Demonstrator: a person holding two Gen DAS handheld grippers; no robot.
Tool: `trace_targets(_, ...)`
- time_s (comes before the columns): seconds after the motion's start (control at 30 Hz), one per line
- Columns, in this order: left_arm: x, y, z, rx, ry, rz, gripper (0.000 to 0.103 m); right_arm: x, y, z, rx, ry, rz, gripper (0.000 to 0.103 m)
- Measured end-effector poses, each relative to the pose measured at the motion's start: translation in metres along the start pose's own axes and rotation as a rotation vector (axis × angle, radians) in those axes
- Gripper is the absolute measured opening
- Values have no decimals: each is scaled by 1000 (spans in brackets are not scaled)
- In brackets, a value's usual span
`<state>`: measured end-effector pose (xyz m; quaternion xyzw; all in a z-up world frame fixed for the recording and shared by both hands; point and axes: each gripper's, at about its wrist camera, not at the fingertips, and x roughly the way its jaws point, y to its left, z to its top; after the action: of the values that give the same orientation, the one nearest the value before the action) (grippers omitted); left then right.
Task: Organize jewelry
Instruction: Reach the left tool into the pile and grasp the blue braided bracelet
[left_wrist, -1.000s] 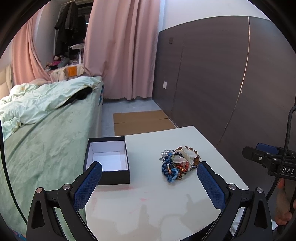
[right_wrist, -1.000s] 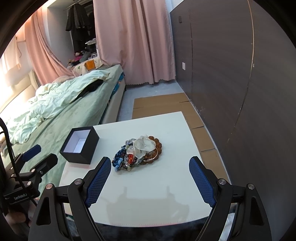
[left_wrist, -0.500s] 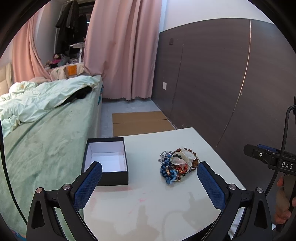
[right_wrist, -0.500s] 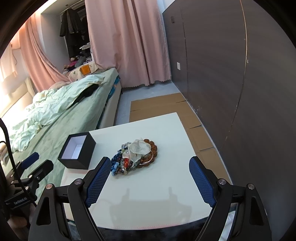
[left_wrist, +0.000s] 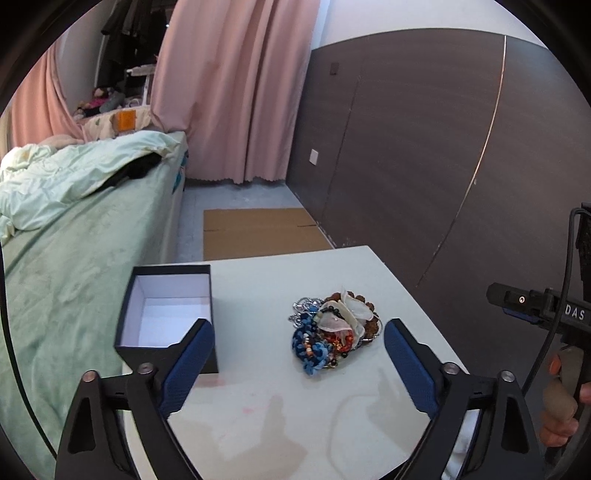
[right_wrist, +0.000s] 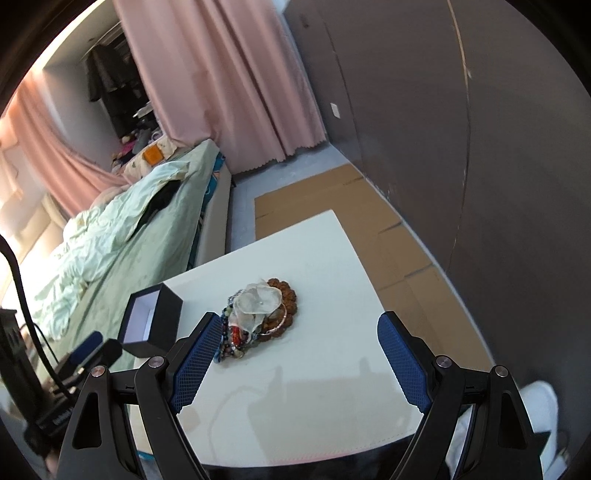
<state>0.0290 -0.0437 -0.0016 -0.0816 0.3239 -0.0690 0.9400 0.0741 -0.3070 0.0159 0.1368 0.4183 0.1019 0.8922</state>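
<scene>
On the white table (left_wrist: 280, 398): one jewelry pile (left_wrist: 332, 330) in the middle; one open black box (left_wrist: 168, 314) well left of it | beside: green bed (left_wrist: 74, 266); cardboard (left_wrist: 255, 230) | left gripper (left_wrist: 295, 365), right gripper (right_wrist: 297, 360): both wide open, holding nothing

The white letters "DAS" stand on the black body of the right gripper (left_wrist: 546, 314). The small print on the left gripper (right_wrist: 66, 413) is too blurry to read.

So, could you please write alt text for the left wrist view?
The open left hand-held gripper hovers over a white table, framing a tangled jewelry pile. An open, empty black box stands left of the pile, beside a green bed.
</scene>
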Motion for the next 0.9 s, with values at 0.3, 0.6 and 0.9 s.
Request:
trace_targets(0.3, 42, -9, -7, 24, 112, -16, 72, 29, -11, 3, 70, 82, 14, 79)
trace_targets(0.6, 86, -10, -17, 36, 201, -1, 59, 61, -24, 5, 169, 158, 111, 64)
trace_targets(0.9, 120, 0, -21, -9, 287, -18, 33, 102, -3, 9, 181, 228, 229, 60)
